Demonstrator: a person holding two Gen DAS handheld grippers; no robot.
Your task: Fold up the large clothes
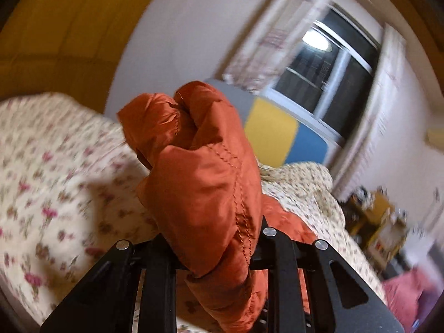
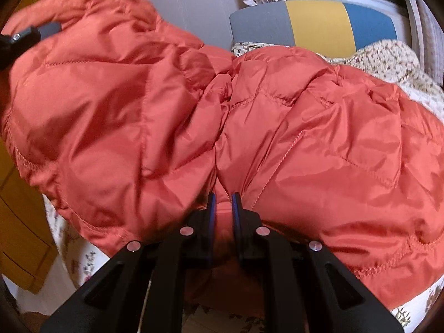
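Left claw (image 1: 211, 249) clamped on a bunched end of the orange jacket (image 2: 194, 116), held up off the bed (image 1: 55, 180). Jacket's long axis spans left-right across the bed. Right claw (image 2: 223, 208) pinched on its near edge, mid-span; fold likely swings the left end over.

No text, label, brand, number or sign can be read in either view. The orange quilted jacket (image 2: 249, 116) carries only stitched seams, with no tag or logo showing on any visible face. The bedspread (image 1: 50, 172) bears a flower print, not lettering. In the left wrist view, the small cluttered things at about four o'clock (image 1: 380, 222) are too blurred to tell whether anything is written on them. The black gripper frames at six o'clock in both views show bare metal and rivets, unmarked.
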